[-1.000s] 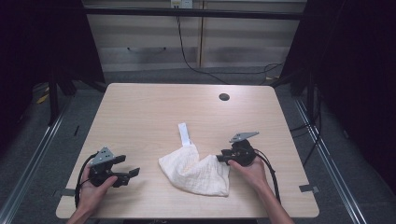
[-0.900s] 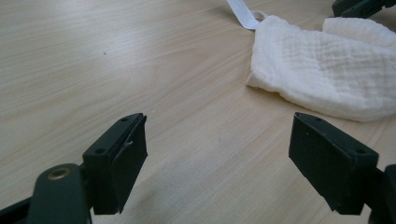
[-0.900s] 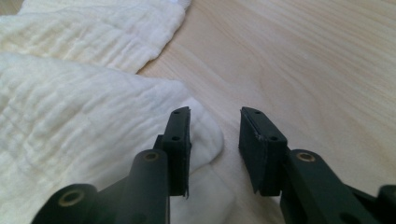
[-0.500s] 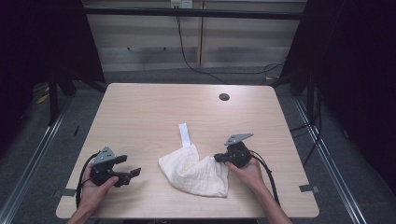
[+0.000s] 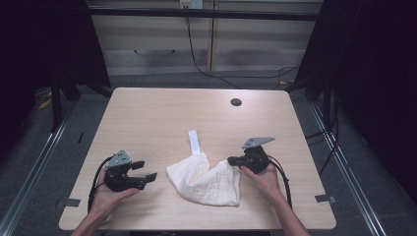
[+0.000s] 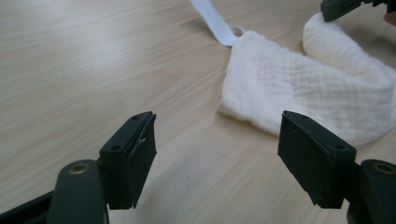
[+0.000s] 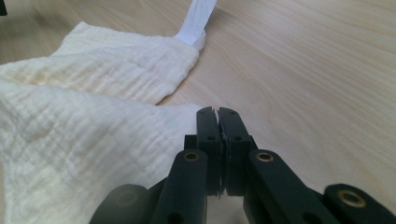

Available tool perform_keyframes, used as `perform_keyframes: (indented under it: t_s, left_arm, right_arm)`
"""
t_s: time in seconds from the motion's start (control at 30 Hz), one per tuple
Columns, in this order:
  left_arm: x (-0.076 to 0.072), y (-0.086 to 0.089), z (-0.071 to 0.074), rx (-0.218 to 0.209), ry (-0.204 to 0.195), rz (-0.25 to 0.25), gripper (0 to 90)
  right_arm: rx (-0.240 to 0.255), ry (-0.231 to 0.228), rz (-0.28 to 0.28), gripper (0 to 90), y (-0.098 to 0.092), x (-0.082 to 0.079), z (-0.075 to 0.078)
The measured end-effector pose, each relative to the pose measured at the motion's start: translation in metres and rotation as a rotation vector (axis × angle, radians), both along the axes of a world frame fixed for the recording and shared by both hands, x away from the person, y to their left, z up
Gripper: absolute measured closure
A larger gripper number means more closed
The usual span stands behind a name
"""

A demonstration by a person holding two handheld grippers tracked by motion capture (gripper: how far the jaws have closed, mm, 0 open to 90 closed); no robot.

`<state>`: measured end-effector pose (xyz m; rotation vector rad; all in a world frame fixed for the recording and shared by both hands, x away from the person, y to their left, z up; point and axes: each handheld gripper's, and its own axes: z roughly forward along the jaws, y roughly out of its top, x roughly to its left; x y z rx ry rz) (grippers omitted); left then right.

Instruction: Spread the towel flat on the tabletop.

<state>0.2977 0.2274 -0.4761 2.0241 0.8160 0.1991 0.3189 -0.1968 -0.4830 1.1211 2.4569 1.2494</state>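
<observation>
Cloth (image 5: 204, 178) is the thing in work here, a white crumpled piece of gauze-like fabric that lies on the near half of the wooden table (image 5: 162, 118), and I describe all places from it. Nearest to the camera, at the right near side of the cloth, the right gripper (image 5: 232, 161) has its jaws pressed together on the cloth's right corner; in the right gripper view (image 7: 218, 114) a thin edge of fabric goes in between the closed pads, so this corner is pinched. The pinched corner looks a little lifted from the table. To the left of the cloth, apart from it and not touching, the left gripper (image 5: 145, 170) points toward the cloth's left edge. Its jaws have just been closing a little, but in the left gripper view (image 6: 217, 154) they stand wide, with only bare wood between them and the cloth lying just beyond. Behind the cloth, a white strap (image 5: 195, 142) goes out from its far corner and lies flat on the table. Farther behind, well apart, there is a small dark round hole (image 5: 236, 102) in the tabletop. By my judgement the work is at its beginning: one corner is taken, the second grip is not yet made, and the cloth is not yet spread or folded.
</observation>
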Motion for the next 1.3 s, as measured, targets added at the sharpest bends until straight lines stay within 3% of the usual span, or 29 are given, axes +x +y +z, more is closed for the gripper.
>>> perform_keyframes:
  t_s: [0.2,0.3,0.4,0.6,0.7,0.9,1.3]
  left_arm:
    - [0.022,-0.029,-0.001,0.001,0.027,-0.054,47.1]
    - [0.03,-0.045,-0.009,0.036,0.034,-0.079,51.3]
    - [0.037,-0.053,-0.013,0.055,0.032,-0.11,64.8]
    - [0.045,-0.057,-0.025,0.071,0.083,-0.123,67.8]
    - [0.044,-0.055,-0.025,0.065,0.088,-0.144,72.9]
    - [0.036,-0.06,-0.026,0.12,0.092,-0.184,86.3]
    - [0.006,-0.037,-0.025,0.12,0.103,-0.168,86.5]
  right_arm:
    - [0.03,-0.009,-0.026,88.3,-0.007,-0.001,0.005]
    - [0.034,-0.01,-0.028,88.3,-0.007,0.0,0.005]
    - [0.029,-0.007,-0.025,88.2,-0.007,0.001,0.004]
    - [0.034,-0.006,-0.027,88.0,-0.009,0.001,0.004]
    - [0.035,-0.006,-0.03,88.0,-0.01,0.0,0.004]
    - [0.024,-0.007,-0.032,87.9,-0.009,-0.001,0.003]
    - [0.028,-0.014,-0.048,88.0,-0.012,-0.001,0.005]
